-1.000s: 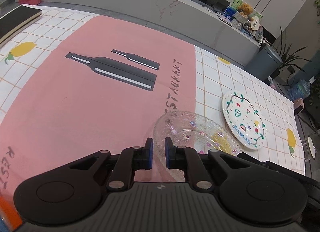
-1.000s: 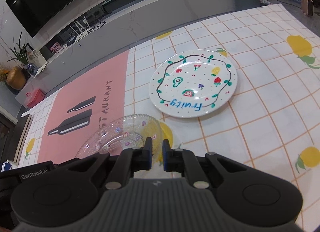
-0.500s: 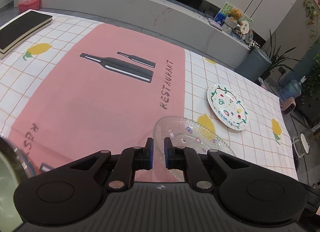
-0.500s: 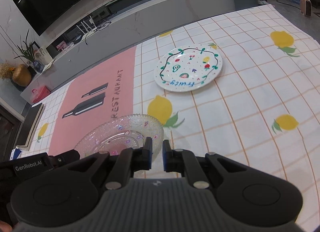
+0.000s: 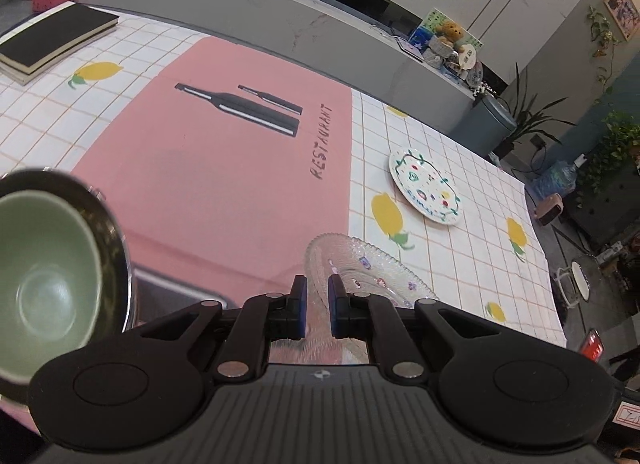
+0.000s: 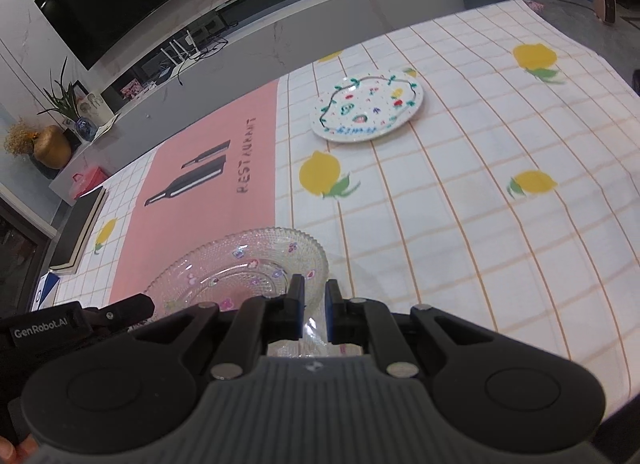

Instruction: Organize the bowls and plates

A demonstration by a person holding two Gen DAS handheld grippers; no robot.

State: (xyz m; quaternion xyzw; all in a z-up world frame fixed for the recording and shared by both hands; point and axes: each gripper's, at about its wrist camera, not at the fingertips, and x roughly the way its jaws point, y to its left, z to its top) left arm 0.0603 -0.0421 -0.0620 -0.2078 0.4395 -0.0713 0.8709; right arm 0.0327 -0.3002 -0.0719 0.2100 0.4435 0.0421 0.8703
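Above the tablecloth (image 6: 460,192), both grippers' fingers (image 5: 299,296) (image 6: 297,296) are clamped on the glass plate's (image 6: 256,260) near rim.

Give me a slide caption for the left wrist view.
Left tool grips the rim of a clear patterned glass plate above the pink tablecloth, a green bowl at left.

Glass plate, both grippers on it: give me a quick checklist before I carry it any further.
1. Left gripper closed on the glass plate rim: ok.
2. Right gripper closed on the rim at its side: ok.
3. Plate empty: ok.
4. Plate level: cannot tell.
5. Clearance from the green bowl nested in a metal bowl at left: cannot tell.
6. Fruit-painted plate lies apart, far across the tablecloth: ok.
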